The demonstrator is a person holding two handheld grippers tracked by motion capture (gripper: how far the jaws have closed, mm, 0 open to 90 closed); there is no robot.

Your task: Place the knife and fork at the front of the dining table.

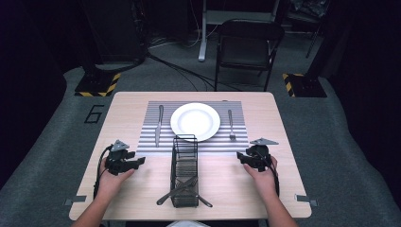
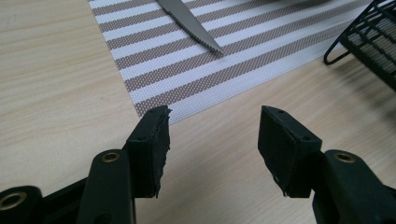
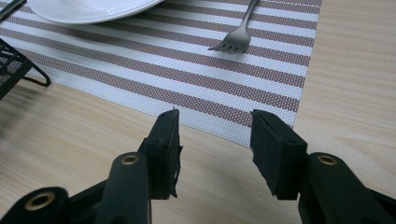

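Here I hold both grippers low over the table, jaws apart and empty: left gripper (image 2: 212, 128) just short of the knife (image 2: 191, 28) on the striped placemat (image 2: 261, 60), right gripper (image 3: 215, 135) near the fork (image 3: 238, 35).

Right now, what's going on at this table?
A person sits at a wooden table with a tool in each hand. The left tool and right tool both rest near the striped placemat, jaws open and empty. On the placemat a white plate lies between a knife and a fork. A black wire caddy in front holds more cutlery. Nothing is being gripped.
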